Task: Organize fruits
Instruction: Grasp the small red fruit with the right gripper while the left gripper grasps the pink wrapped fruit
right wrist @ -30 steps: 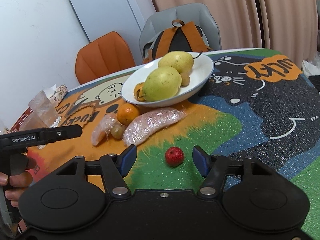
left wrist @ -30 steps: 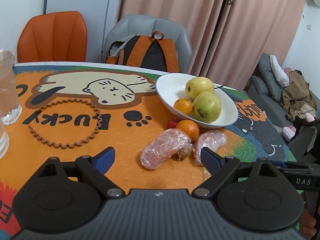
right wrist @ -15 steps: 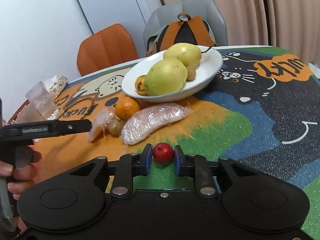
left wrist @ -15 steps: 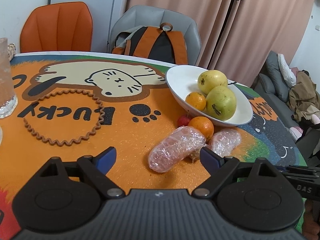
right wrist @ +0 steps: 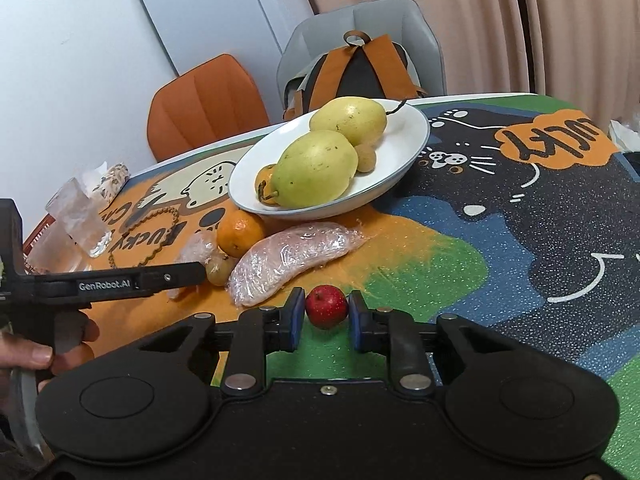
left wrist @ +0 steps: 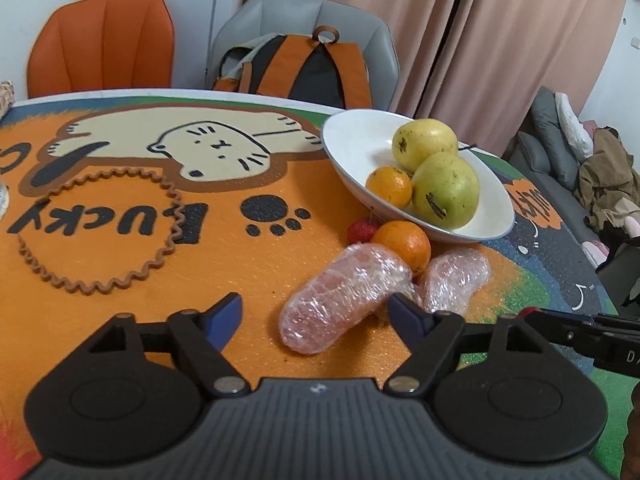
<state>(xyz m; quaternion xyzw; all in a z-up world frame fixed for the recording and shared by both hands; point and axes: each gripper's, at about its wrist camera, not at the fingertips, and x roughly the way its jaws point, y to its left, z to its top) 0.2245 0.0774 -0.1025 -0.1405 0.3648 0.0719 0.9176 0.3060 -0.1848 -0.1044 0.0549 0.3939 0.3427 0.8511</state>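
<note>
My right gripper (right wrist: 326, 316) is shut on a small red fruit (right wrist: 326, 306), held just above the green part of the mat. A white bowl (right wrist: 404, 136) holds two yellow-green pears (right wrist: 316, 168), a small orange and a small brown fruit. In front of it lie an orange (right wrist: 240, 232), two plastic-wrapped pink fruits (right wrist: 292, 260) and a small brown fruit (right wrist: 219, 272). My left gripper (left wrist: 316, 314) is open, its fingers on either side of the near wrapped fruit (left wrist: 340, 296). Another small red fruit (left wrist: 360, 230) lies by the bowl (left wrist: 352, 148).
A colourful cat mat (left wrist: 120, 216) covers the table, with a brown scalloped ring coaster (left wrist: 96, 228) on it. Glasses (right wrist: 76, 220) stand at the left edge. An orange chair (left wrist: 104, 40) and a grey chair with a backpack (left wrist: 304, 68) stand behind.
My right gripper closed on the small red fruit and lifted it slightly. My left gripper moved forward and right towards the near wrapped fruit, staying open.
</note>
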